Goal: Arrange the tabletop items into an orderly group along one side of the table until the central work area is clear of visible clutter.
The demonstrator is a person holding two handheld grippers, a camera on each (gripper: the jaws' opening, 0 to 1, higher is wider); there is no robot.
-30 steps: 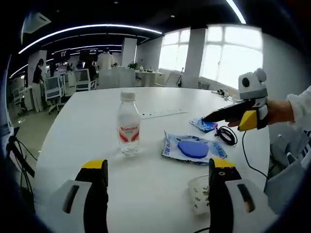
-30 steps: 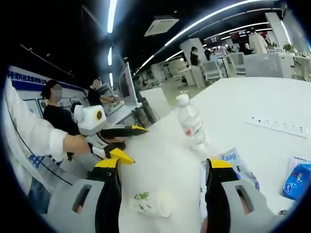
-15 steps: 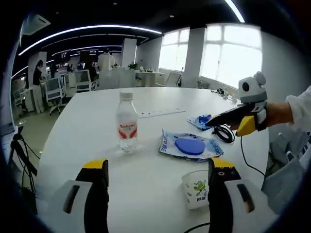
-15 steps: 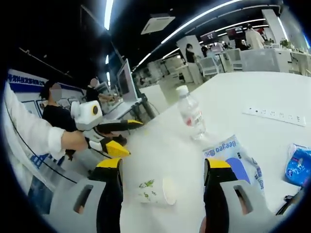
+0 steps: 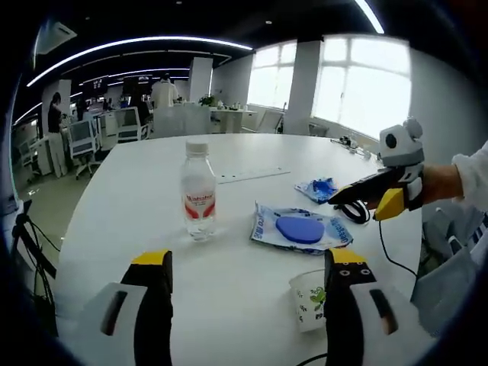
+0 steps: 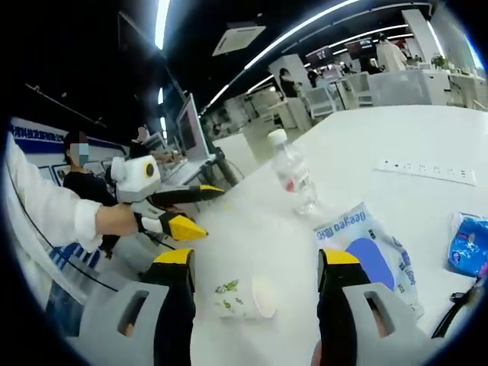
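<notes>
Both tongs spread wide, nothing held. Left gripper [image 5: 242, 267] hovers low over the table [image 5: 122, 191]; right gripper [image 6: 252, 263] likewise, facing it across the cup.

Cup [image 6: 245, 296] lies on its side, mouth toward the right gripper's right jaw, squarely between the right gripper's jaws but slightly beyond the tips. In the left gripper view the same cup [image 5: 310, 299] sits just inside the left gripper's right jaw, touching or nearly so; can't tell which. My read: the cup is the current target, and the wide jaws are set up to straddle it.

Other items, relative to the left gripper:
- bottle [image 5: 198, 193]: upright, ahead and slightly left of centre, well apart from the rest.
- wipes pack [image 5: 300, 229]: flat, ahead-right, just beyond the cup.
- blue packet [image 5: 318, 188]: farther ahead-right, near the right gripper's tips.
- cable [image 5: 357, 210]: coiled beside the blue packet, trailing off the table edge.
- power strip [image 5: 244, 174]: flat, far ahead past the bottle.

Obstacles: wipes pack is near the right gripper's right jaw, so closing on the cup risks snagging its edge. A cup on its side will likely roll or crush if pinched hard. Items are scattered across the middle; grouping not done.
</notes>
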